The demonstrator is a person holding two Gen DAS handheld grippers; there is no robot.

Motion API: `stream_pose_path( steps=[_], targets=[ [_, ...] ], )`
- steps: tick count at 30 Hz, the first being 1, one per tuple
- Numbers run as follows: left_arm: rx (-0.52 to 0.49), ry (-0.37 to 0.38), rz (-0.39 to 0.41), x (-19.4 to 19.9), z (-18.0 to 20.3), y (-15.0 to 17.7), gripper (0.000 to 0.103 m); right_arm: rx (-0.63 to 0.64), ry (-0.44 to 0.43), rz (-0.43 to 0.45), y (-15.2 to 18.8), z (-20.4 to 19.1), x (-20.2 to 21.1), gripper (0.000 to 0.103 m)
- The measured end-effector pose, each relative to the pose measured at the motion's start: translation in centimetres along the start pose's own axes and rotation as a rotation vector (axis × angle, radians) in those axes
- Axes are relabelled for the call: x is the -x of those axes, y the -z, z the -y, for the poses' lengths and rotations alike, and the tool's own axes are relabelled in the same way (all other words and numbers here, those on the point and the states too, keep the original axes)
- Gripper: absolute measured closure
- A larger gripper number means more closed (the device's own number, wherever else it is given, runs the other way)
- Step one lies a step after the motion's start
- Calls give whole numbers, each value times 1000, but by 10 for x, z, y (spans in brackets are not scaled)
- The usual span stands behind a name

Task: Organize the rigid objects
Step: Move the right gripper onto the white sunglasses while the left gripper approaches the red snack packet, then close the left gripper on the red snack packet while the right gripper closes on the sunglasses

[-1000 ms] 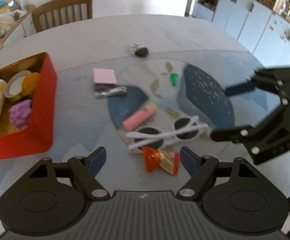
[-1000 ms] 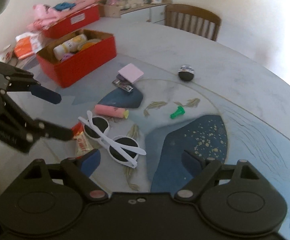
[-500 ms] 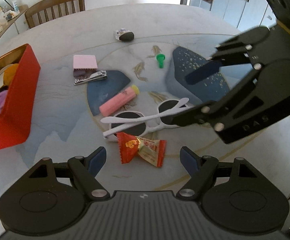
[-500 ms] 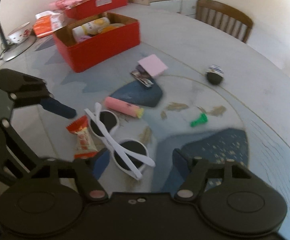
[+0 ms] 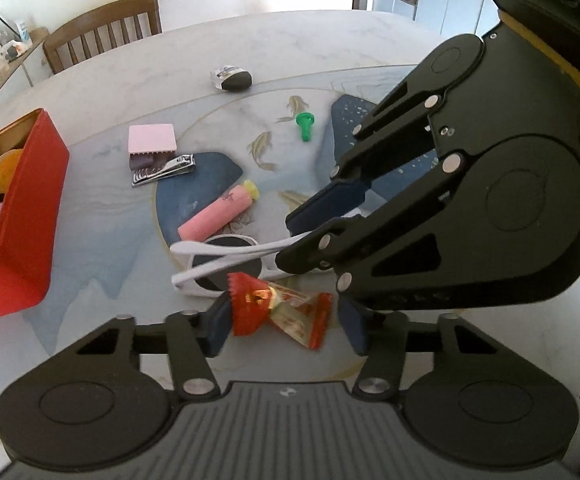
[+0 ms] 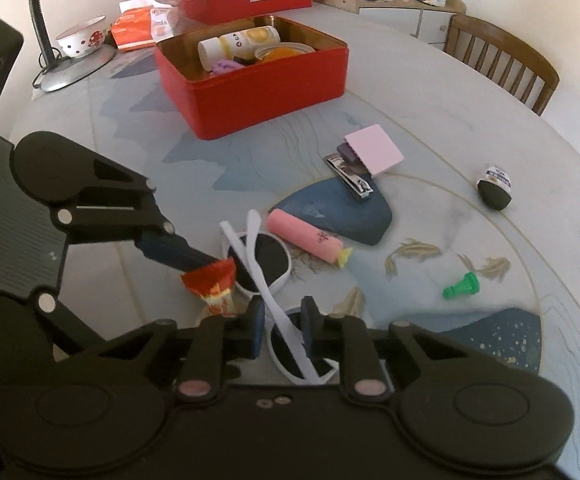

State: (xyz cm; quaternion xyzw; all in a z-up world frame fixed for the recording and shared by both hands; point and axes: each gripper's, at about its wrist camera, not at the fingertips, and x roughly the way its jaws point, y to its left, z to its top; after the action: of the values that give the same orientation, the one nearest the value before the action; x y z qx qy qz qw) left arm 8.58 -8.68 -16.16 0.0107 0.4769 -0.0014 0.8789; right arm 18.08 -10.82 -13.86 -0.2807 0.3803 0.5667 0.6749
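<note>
Two grippers work close together over the table [image 5: 102, 92]. The left gripper [image 5: 286, 326] has just been closing, and the red candy [image 5: 278, 308] lies between its blue fingers. The left finger touches the candy's red end, but the right finger is a little way off, so the candy is not squeezed. The right gripper [image 6: 284, 326] has just been closing too, and its fingers are now close together on a white arm of the sunglasses [image 6: 268, 270], which lie on the table just in front of the candy. Past the sunglasses lies a pink tube [image 5: 218, 216] with a yellow tip. Farther ahead of the left gripper sit a nail clipper [image 5: 162, 170], a pink notepad [image 5: 152, 139], a green cap [image 5: 305, 125] and a small black thing [image 5: 232, 78]. The red box [image 6: 250, 80] stands well off to the left gripper's left, with a bottle [image 6: 238, 42] and other things inside.
</note>
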Motion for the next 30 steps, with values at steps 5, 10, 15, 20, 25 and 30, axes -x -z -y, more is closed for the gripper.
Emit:
stream_pose_path(
  steps=[5, 10, 15, 20, 25, 30],
  targets=[
    [13, -4, 3, 1, -3, 0, 66, -23, -2, 7, 2, 0, 4, 97],
    [23, 0, 0, 2, -5, 0, 77, -68, 4, 22, 6, 0, 9, 97],
    [88, 33, -6, 5, -16, 1, 77, -137, 25, 48, 11, 1, 21, 97],
    [148, 58, -25, 9, -26, 1, 78, -244, 47, 73, 16, 3, 33, 97],
    [202, 72, -24, 16, -40, 2, 78, -319, 75, 92, 20, 1, 43, 97],
    [229, 76, -22, 20, -50, 4, 78, -381, 89, 99, 23, -2, 49, 97]
  ],
)
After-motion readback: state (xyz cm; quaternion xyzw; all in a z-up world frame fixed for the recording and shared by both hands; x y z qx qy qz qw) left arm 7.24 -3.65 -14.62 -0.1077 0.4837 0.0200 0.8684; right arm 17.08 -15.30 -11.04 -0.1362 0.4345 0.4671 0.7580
